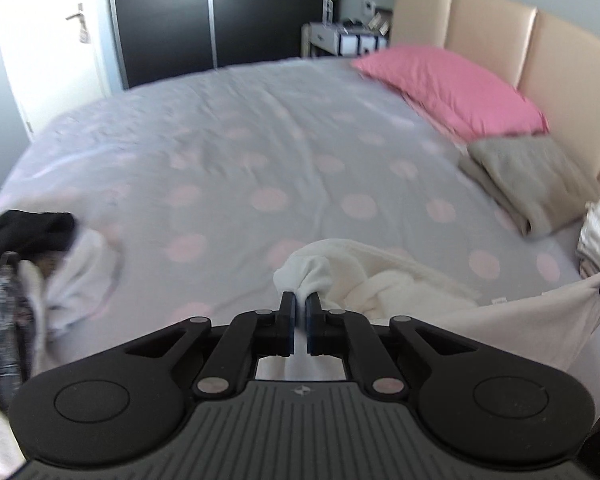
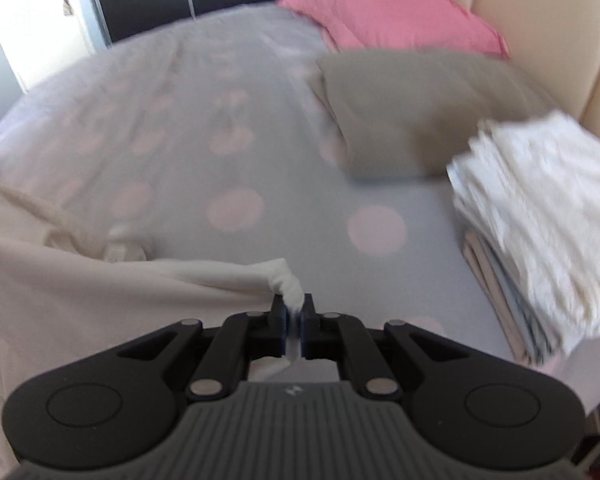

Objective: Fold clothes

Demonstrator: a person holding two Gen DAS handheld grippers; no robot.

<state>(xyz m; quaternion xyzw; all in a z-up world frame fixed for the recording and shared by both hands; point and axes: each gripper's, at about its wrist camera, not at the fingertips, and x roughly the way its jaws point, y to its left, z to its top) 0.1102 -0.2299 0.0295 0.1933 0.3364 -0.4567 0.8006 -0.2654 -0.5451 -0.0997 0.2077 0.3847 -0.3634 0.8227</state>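
**A:** So what's the left wrist cam got?

**B:** The left gripper has its fingers pinching a bunched corner of the cream garment, which sags over the near edge of the bed. Only this view shows the unfolded pile at far left, black and white stuff mixed, plus the black wardrobe, the white door and a cluttered nightstand.

**A:** And the right one?

**B:** Blurry. The right gripper has its fingers clamped on another bunched bit of that cream garment, cloth stretching off left. You get a way better look at the folded white stack here, just beside the grey pillow. Pink pillow behind it, against the beige headboard. Bedcover's grey with pink dots.
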